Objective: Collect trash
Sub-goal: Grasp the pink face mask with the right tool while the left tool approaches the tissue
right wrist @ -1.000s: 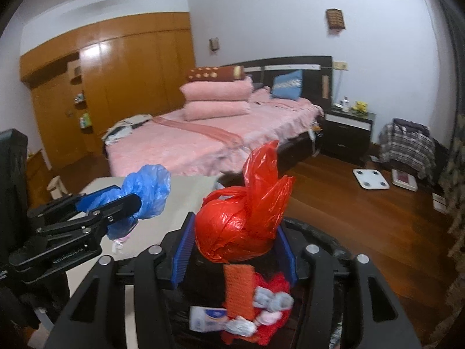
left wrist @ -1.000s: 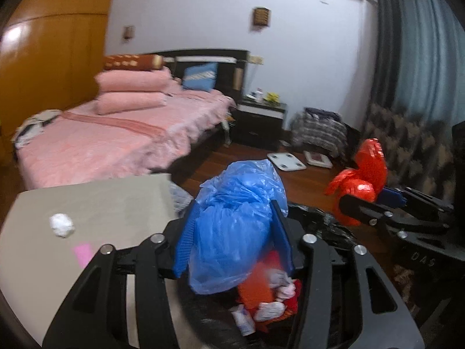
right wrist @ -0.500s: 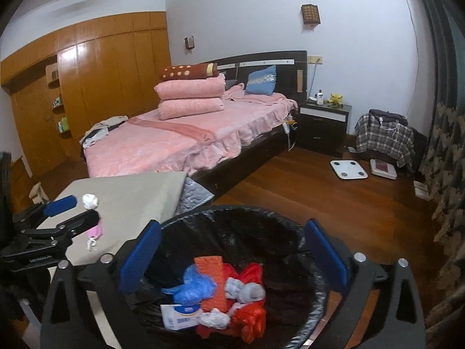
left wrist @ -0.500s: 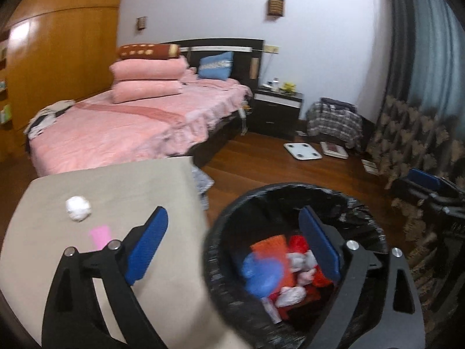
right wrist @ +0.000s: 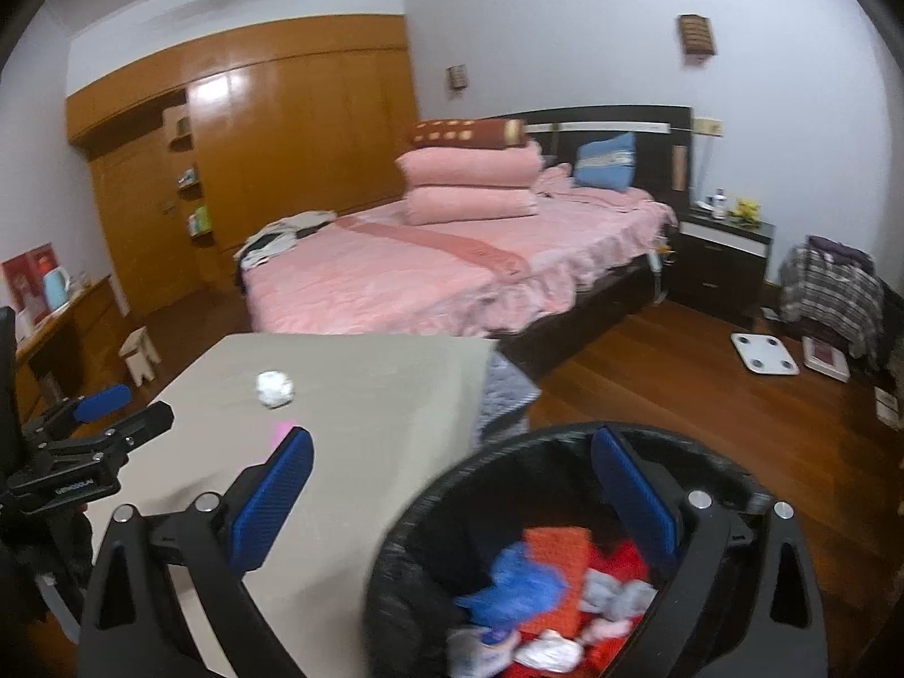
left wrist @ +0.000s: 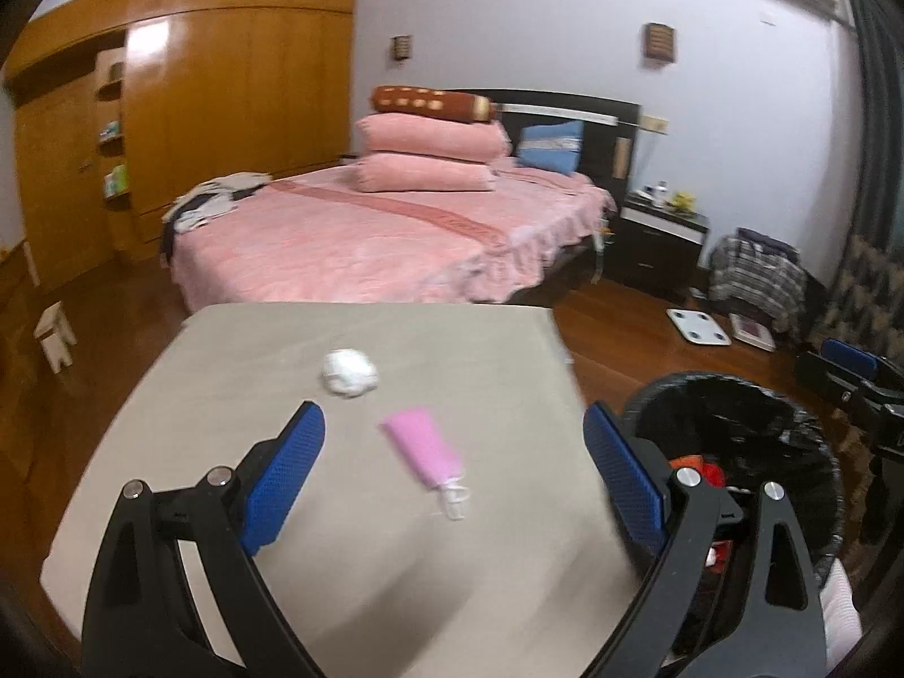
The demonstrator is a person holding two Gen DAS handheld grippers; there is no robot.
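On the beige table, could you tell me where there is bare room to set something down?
The table is bare along its left side and near edge. The middle holds a white paper ball and a pink tube. The bin at its right corner is full.

— Where is the table [left wrist: 237, 508]?

— It stands in front of the bed [left wrist: 361, 248]. A paper ball [left wrist: 349, 373] and a tube [left wrist: 426, 455] lie on it, with the ball farther back and near the tube.

— And the trash bin [right wrist: 407, 531]?

— It sits on the floor just right of the table. A plastic bag [right wrist: 511, 590] and other trash lie in it.

— What is behind?

— A nightstand [right wrist: 720, 260] stands right of the bed. A scale [right wrist: 764, 353] lies on the floor in front of it.
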